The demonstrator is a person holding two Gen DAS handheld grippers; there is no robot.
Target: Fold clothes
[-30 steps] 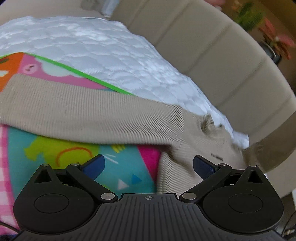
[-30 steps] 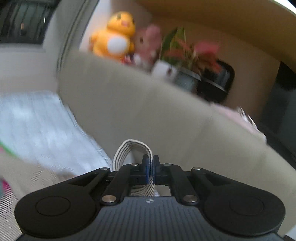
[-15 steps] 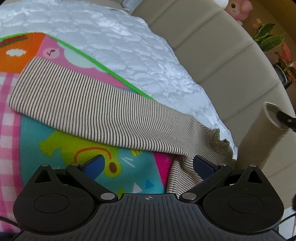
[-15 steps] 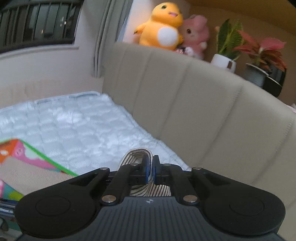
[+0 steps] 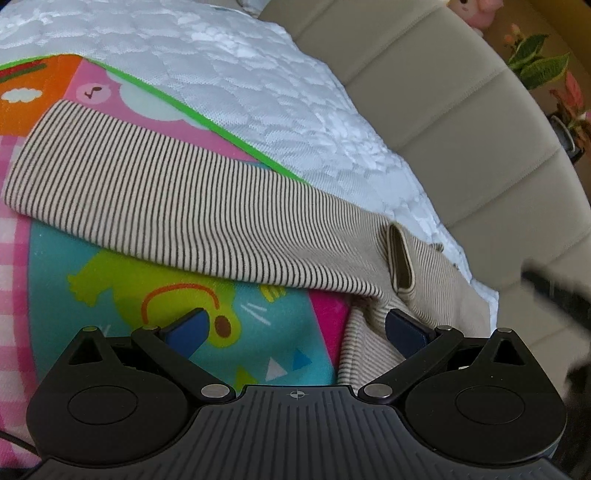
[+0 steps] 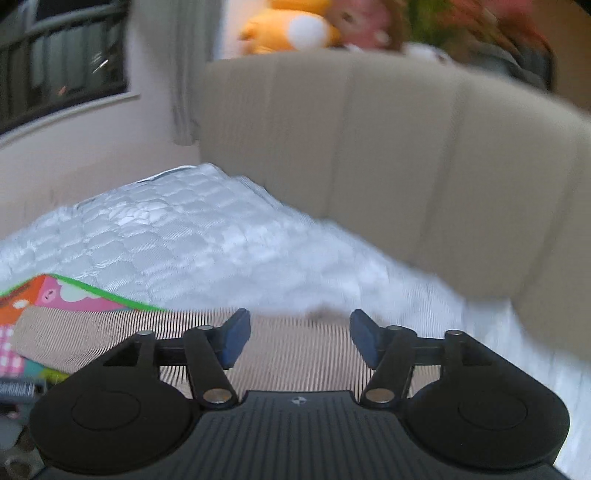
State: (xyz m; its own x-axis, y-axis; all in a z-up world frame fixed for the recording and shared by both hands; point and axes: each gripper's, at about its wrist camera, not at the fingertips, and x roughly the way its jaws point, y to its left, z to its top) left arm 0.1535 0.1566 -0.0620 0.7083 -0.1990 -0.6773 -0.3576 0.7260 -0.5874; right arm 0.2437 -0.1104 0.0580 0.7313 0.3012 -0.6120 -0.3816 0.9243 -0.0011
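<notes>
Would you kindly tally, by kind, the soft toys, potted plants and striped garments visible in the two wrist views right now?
Soft toys: 2 (yellow plush, pink plush)
Potted plants: 2 (green plant, red plant)
Striped garments: 1 (striped garment)
Total: 5

No words, brands or numbers can be read in either view. The only sign is a small dark music note in a pink circle on the play mat (image 5: pixel 92 90); the right wrist view is too blurred to tell more.
</notes>
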